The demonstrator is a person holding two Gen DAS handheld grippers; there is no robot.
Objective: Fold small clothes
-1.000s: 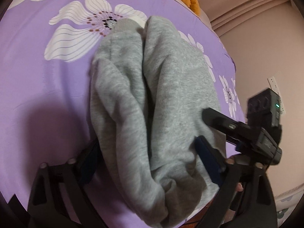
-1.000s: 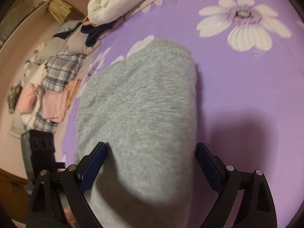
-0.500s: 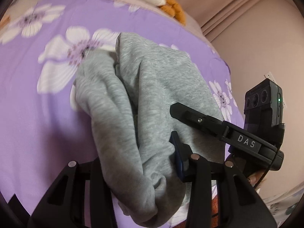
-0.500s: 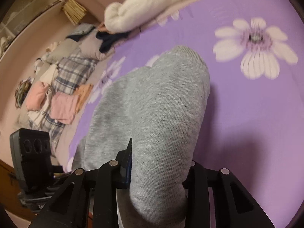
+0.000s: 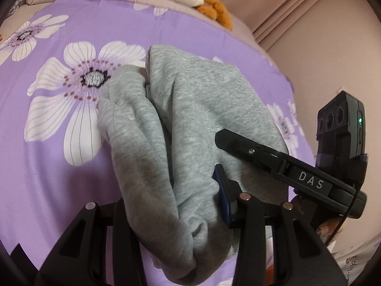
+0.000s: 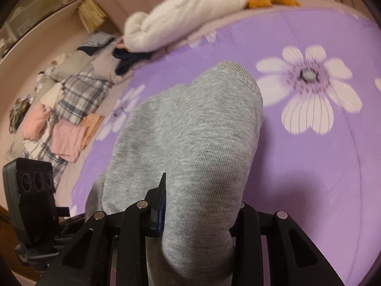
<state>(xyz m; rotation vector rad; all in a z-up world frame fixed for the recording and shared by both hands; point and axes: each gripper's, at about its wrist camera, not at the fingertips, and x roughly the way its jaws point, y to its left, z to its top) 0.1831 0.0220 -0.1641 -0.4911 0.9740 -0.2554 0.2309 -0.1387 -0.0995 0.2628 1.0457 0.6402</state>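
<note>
Gripping the same gray sweatpants [image 5: 190,124] from both ends, basically. The left hand-held gripper [image 5: 173,205] is clamped on a bunched-up wad of the gray fabric at the 6 o'clock edge of its view, with the blue pad on its right finger [image 5: 222,195] pressed into the cloth. The right hand-held gripper [image 6: 197,212] is squeezed onto another thick fold, and that fabric bulges up and over the jaws, so the pad on the far side is buried.

The sweatpants themselves are on the bed, on a purple sheet [image 5: 35,166] with big white flowers. In the left view they run from 6 o'clock up toward 12, two legs side by side with a dark crease between them. In the right view the ribbed cuff [image 6: 235,68] sits at around 12 o'clock, lying on the sheet.

At 3 o'clock in the left view you can see the other gripper's black body, marked DAS. Over at 9 to 10 o'clock in the right view there's a pile of folded clothes [image 6: 66,119], plaid and pink stuff, and a white plush toy [image 6: 181,28] with orange feet at 12.
</note>
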